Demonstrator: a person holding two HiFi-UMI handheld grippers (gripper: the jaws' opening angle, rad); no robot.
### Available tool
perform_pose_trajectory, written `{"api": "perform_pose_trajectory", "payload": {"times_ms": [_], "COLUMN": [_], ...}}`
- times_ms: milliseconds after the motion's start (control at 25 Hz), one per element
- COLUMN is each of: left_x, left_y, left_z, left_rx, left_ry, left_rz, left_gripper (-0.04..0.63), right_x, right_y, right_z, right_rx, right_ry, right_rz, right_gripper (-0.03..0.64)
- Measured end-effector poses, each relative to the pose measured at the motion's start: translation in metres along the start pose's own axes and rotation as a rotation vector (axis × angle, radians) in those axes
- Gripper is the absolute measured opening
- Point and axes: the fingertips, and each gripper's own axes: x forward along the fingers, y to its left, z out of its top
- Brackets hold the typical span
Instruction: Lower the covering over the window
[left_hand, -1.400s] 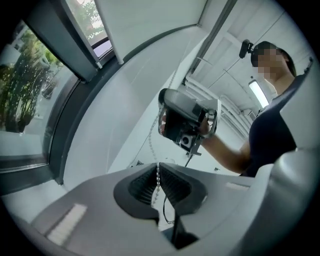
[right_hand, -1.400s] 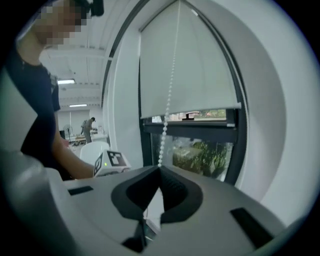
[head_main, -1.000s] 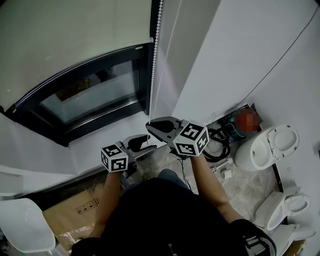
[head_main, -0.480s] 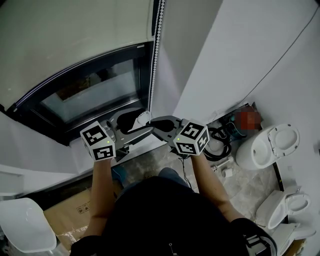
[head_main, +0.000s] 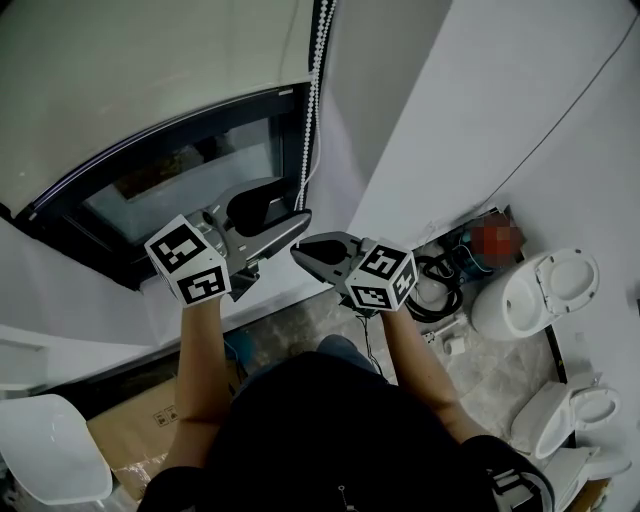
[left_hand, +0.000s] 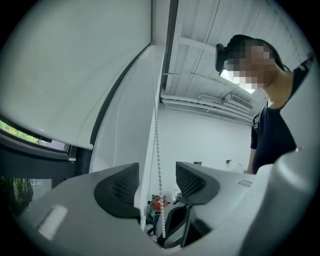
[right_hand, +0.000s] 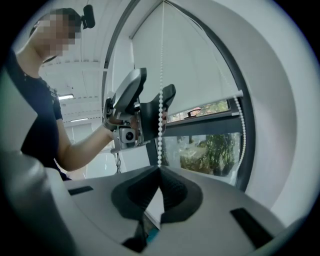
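Head view: roller blind (head_main: 150, 70) covers the upper window. A band of window glass (head_main: 180, 185) below its bottom bar is bare, so I judge more pulling is needed. Tiled floor (head_main: 500, 370); two loose toilets (head_main: 540, 290) by the white wall.

Left gripper view: left tongs (left_hand: 157, 185) spread, just been narrowing, with the bead chain (left_hand: 157, 145) hanging untouched between them.

Right gripper view: right tongs (right_hand: 160, 175) pressed together, pinching the chain lower down.

Pale cloth roller blind (head_main: 150, 70) looked matt, smooth | white plastic bead chain (head_main: 311, 110) shone faintly | dark window frame (head_main: 80, 235) was smooth, satin | glass pane (head_main: 170, 185) gleamed | left gripper (left_hand: 157, 182) had a matt grey plastic shell and black ribbed pads (left_hand: 120, 187) | white toilet bowl (head_main: 540, 290) was glossy ceramic.
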Motion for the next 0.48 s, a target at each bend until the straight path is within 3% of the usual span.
{"api": "perform_pose_trajectory", "payload": {"times_ms": [80, 200, 320, 400, 480], "left_x": [0.007, 0.015, 0.019, 0.019, 0.016], "left_y": [-0.002, -0.006, -0.008, -0.006, -0.006], "left_z": [-0.001, -0.007, -0.018, -0.042, -0.066], "left_rx": [0.011, 0.011, -0.034, -0.023, -0.064], "left_ry": [0.024, 0.047, 0.049, 0.12, 0.148], "left_rz": [-0.004, -0.004, -0.005, 0.009, 0.01], "left_gripper": [0.207, 0.014, 0.012, 0.012, 0.011], "right_x": [0.0, -0.001, -0.004, 0.0, 0.004], "right_y": [0.001, 0.001, -0.003, -0.007, -0.008], "right_z": [0.0, 0.0, -0.01, -0.033, -0.055], "right_rx": [-0.002, 0.001, -0.001, -0.041, -0.03], "right_ry": [0.0, -0.006, 0.035, 0.126, 0.162], "right_rz": [-0.001, -0.001, -0.012, -0.033, -0.035], "right_gripper": [0.012, 0.012, 0.012, 0.012, 0.012]}}
